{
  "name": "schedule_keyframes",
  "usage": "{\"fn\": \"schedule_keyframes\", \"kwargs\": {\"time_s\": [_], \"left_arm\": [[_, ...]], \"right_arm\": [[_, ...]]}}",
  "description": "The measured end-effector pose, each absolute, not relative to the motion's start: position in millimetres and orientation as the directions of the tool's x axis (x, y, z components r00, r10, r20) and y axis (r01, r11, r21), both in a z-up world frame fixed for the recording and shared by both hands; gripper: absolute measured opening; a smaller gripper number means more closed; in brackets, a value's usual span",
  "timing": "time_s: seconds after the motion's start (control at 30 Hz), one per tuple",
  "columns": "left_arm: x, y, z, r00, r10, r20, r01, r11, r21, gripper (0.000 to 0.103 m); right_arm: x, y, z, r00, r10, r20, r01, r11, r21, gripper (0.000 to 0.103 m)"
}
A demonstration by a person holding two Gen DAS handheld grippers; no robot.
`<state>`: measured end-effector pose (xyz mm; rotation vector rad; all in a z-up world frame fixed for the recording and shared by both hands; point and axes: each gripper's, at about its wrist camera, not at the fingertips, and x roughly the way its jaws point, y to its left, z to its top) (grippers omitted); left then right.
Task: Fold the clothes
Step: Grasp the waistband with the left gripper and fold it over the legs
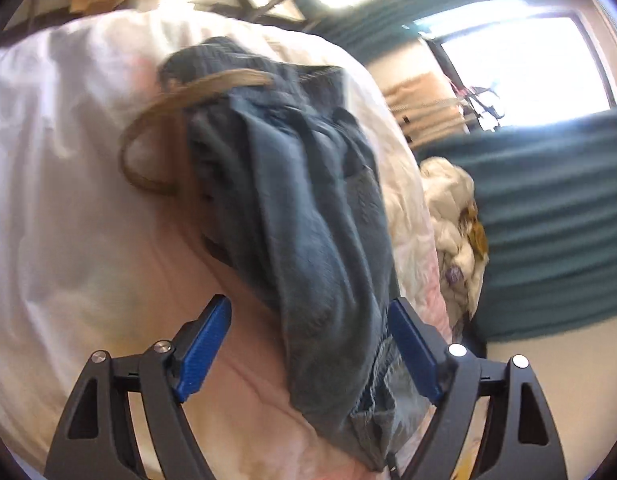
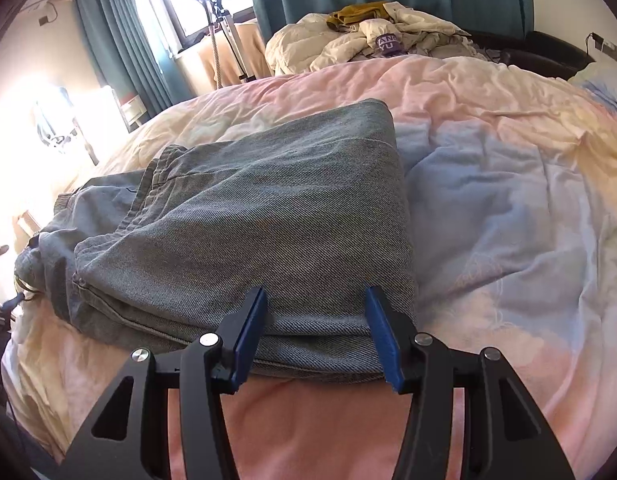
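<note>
Grey-blue jeans (image 2: 268,216) lie folded on a pink and blue duvet (image 2: 488,184). In the left wrist view the picture is tilted and blurred, and the jeans (image 1: 300,208) run away from the camera with a brown belt (image 1: 164,120) looped at their far end. My left gripper (image 1: 308,344) is open wide. The near end of the jeans lies between its blue pads (image 1: 204,344), close to the right one, and is not pinched. My right gripper (image 2: 314,334) is open about halfway at the near folded edge, which runs past both fingers (image 2: 382,332).
A heap of white bedding and clothes (image 2: 372,40) lies at the far side of the bed. Teal curtains (image 2: 120,40) and a bright window stand behind it, with a garment steamer stand (image 2: 224,32) next to the bed. The bed's left edge (image 2: 24,320) drops off near the jeans.
</note>
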<state>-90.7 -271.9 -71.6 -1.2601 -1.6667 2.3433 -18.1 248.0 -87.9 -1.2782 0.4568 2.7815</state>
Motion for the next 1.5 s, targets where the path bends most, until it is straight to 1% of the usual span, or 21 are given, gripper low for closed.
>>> {"fn": "schedule_keyframes", "kwargs": {"time_s": [0.1, 0.2, 0.33, 0.4, 0.43, 0.47, 0.5, 0.53, 0.6, 0.63, 0.7, 0.73, 0.77, 0.8, 0.9, 0.93, 1.0, 1.17, 1.37, 1.47, 1.5], "left_arm": [[-96.5, -296.9, -100.3, -0.702, 0.455, -0.548, 0.478, -0.269, -0.836, 0.083], [-111.8, -298.5, -110.0, -0.718, 0.451, -0.530, 0.463, -0.260, -0.848, 0.083], [-131.2, -299.7, -119.1, -0.751, 0.455, -0.479, 0.409, -0.249, -0.878, 0.082], [-133.9, -304.2, -113.0, -0.774, 0.398, -0.492, 0.397, -0.300, -0.867, 0.068], [-135.7, -306.9, -111.9, -0.779, 0.375, -0.502, 0.399, -0.322, -0.859, 0.065], [-137.7, -309.8, -111.3, -0.782, 0.354, -0.513, 0.402, -0.342, -0.849, 0.058], [-141.3, -310.5, -112.7, -0.776, 0.348, -0.526, 0.410, -0.355, -0.840, 0.051], [-145.3, -310.8, -114.4, -0.768, 0.344, -0.540, 0.419, -0.367, -0.830, 0.048], [-153.4, -308.6, -113.0, -0.756, 0.328, -0.567, 0.428, -0.407, -0.807, 0.037], [-157.8, -302.2, -104.6, -0.749, 0.301, -0.590, 0.423, -0.468, -0.776, 0.036], [-165.2, -285.4, -83.7, -0.740, 0.228, -0.633, 0.404, -0.601, -0.689, 0.027], [-166.3, -275.0, -72.4, -0.743, 0.192, -0.641, 0.393, -0.651, -0.650, 0.024], [-165.4, -264.9, -60.6, -0.756, 0.163, -0.634, 0.378, -0.682, -0.626, 0.020], [-162.5, -252.0, -45.5, -0.775, 0.133, -0.618, 0.351, -0.722, -0.596, 0.019], [-152.0, -209.6, 1.9, -0.837, 0.055, -0.545, 0.259, -0.837, -0.482, 0.018], [-147.8, -200.4, 14.5, -0.852, 0.050, -0.521, 0.233, -0.855, -0.463, 0.018], [-141.1, -186.0, 39.0, -0.875, 0.054, -0.481, 0.192, -0.874, -0.447, 0.018], [-142.0, -144.5, 87.7, -0.903, 0.072, -0.424, 0.118, -0.907, -0.405, 0.018], [-129.9, -75.4, 109.2, -0.917, 0.102, -0.385, 0.031, -0.946, -0.322, 0.018], [-120.0, -44.5, 111.3, -0.915, 0.133, -0.380, -0.016, -0.955, -0.298, 0.018], [-119.3, -33.4, 110.4, -0.913, 0.144, -0.381, -0.032, -0.958, -0.286, 0.018]], "right_arm": [[-15.5, 248.7, -87.8, -0.656, -0.084, -0.750, -0.183, -0.946, 0.266, 0.052], [-17.0, 245.6, -88.4, -0.651, -0.070, -0.756, -0.189, -0.950, 0.250, 0.052], [-21.0, 242.5, -90.4, -0.641, -0.048, -0.766, -0.196, -0.955, 0.224, 0.052], [-21.6, 242.7, -90.7, -0.639, -0.047, -0.768, -0.201, -0.953, 0.225, 0.052], [-21.6, 243.4, -90.5, -0.639, -0.048, -0.768, -0.204, -0.952, 0.229, 0.052], [-21.6, 244.1, -90.3, -0.639, -0.051, -0.767, -0.206, -0.950, 0.234, 0.052], [-21.8, 244.6, -90.2, -0.639, -0.052, -0.767, -0.209, -0.948, 0.238, 0.052], [-22.1, 244.9, -90.2, -0.639, -0.054, -0.767, -0.211, -0.947, 0.242, 0.052], [-22.1, 245.2, -89.3, -0.640, -0.054, -0.767, -0.215, -0.945, 0.246, 0.052], [-21.7, 245.4, -88.5, -0.642, -0.054, -0.765, -0.217, -0.944, 0.249, 0.052], [-19.9, 245.1, -85.9, -0.646, -0.049, -0.762, -0.218, -0.945, 0.245, 0.052], [-18.2, 245.2, -83.9, -0.647, -0.043, -0.761, -0.218, -0.946, 0.239, 0.052], [-16.0, 245.7, -81.7, -0.650, -0.032, -0.759, -0.222, -0.947, 0.231, 0.052], [-13.9, 246.5, -79.5, -0.654, -0.022, -0.756, -0.226, -0.948, 0.223, 0.052], [-8.5, 248.0, -72.1, -0.672, 0.018, -0.740, -0.228, -0.956, 0.184, 0.052], [-7.5, 247.8, -69.2, -0.679, 0.039, -0.733, -0.228, -0.960, 0.160, 0.052], [-5.7, 249.3, -62.7, -0.698, 0.051, -0.714, -0.223, -0.963, 0.149, 0.052], [-0.7, 258.5, -48.2, -0.736, 0.052, -0.675, -0.217, -0.963, 0.162, 0.052], [15.5, 294.3, -33.1, -0.752, 0.021, -0.659, -0.293, -0.906, 0.305, 0.052], [35.7, 323.7, -15.1, -0.787, -0.010, -0.617, -0.330, -0.838, 0.434, 0.052], [42.6, 332.2, -8.3, -0.799, -0.007, -0.601, -0.336, -0.824, 0.456, 0.052]]}}
